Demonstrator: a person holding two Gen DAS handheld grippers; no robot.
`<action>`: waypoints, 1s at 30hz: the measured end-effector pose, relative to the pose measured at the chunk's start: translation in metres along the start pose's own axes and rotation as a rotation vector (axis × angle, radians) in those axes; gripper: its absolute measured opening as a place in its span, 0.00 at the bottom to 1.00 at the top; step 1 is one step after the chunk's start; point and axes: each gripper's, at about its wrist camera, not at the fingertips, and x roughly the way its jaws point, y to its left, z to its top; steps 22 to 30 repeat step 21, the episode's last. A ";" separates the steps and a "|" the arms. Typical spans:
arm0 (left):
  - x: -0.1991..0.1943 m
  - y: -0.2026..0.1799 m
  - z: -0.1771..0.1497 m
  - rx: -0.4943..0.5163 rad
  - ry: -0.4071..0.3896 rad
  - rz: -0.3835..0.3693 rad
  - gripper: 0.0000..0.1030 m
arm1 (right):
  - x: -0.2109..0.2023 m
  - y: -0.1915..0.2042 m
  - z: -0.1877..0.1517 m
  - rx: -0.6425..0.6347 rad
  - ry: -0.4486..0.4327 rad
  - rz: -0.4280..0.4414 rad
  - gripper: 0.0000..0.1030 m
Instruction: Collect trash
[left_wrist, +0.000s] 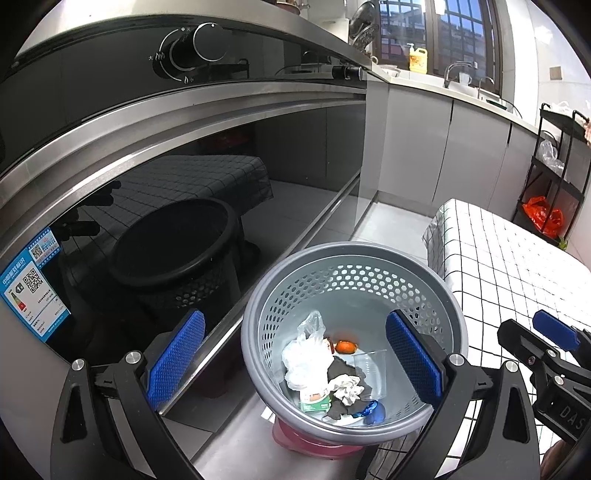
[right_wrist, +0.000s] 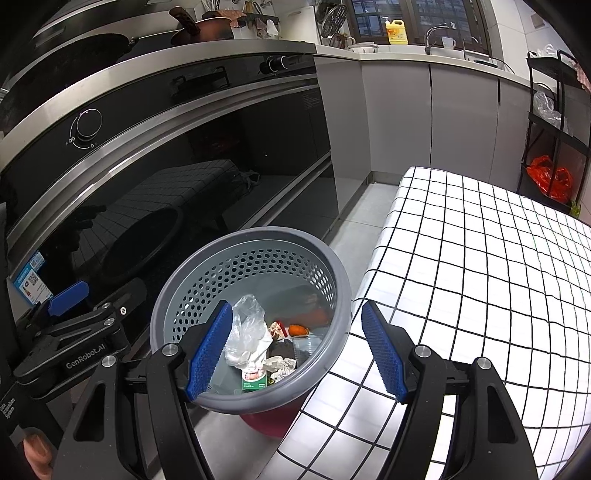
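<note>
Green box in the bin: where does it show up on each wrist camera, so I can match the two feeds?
Left wrist: the green box lies low in the bin, lower centre of the picture, under the white bag.
Right wrist: the same box sits at the bin's near edge, lower centre-left, beside that tool's left pad.
Shared landmark: the yellow bottle by the window.

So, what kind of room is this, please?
Most likely a home kitchen. A built-in stove front with a control knob runs along the left, a counter with a sink faucet and yellow detergent bottle sits under the window, and a grey trash basket stands on the floor.
</note>
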 end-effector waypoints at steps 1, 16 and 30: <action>0.000 0.000 0.000 0.000 0.000 0.001 0.94 | 0.000 0.000 0.000 0.000 -0.001 0.000 0.67; -0.001 0.002 -0.001 -0.009 0.002 0.000 0.94 | -0.001 0.003 0.001 -0.011 -0.008 -0.004 0.67; -0.001 0.001 0.000 -0.006 -0.001 0.001 0.94 | -0.001 0.003 0.001 -0.008 -0.008 -0.005 0.67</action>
